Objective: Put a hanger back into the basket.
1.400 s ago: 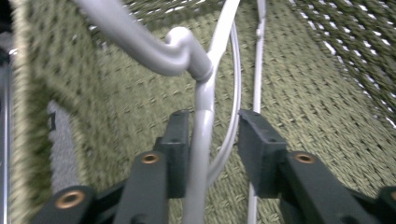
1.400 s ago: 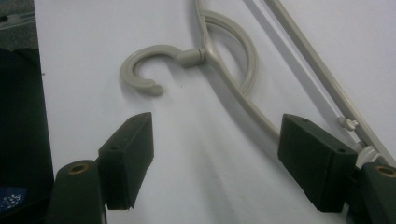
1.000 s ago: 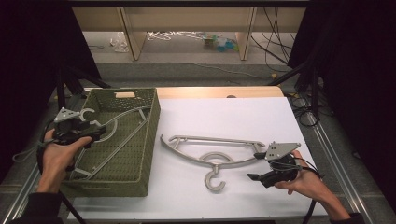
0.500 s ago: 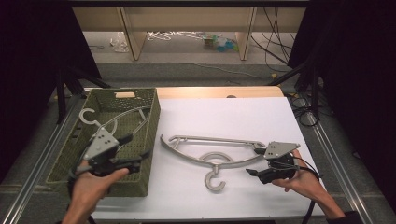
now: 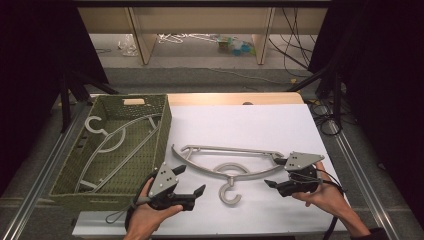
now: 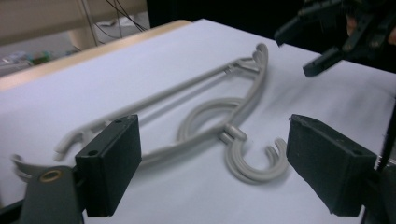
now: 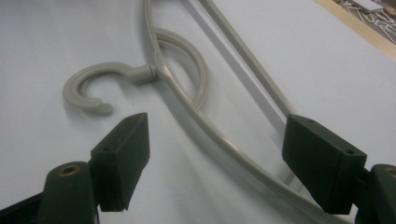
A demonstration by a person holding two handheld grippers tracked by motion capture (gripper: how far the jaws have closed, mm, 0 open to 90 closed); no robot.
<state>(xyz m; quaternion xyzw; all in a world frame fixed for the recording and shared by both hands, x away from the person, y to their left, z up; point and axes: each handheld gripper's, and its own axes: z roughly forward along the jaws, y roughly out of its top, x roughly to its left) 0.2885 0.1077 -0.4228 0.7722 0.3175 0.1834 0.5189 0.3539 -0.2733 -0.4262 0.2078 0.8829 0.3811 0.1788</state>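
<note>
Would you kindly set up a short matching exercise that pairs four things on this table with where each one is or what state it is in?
Things:
1. Grey hanger on the white sheet
2. Grey hanger in the basket
3. Left hand-held gripper
4. Right hand-held gripper

Places or states:
A. Lies inside the green woven basket
B. Open, at the hanger's right end
C. Flat on the sheet, hook toward the person
D. Open, beside the basket's near right corner

Pairs: 1-C, 2-A, 3-D, 4-B
</note>
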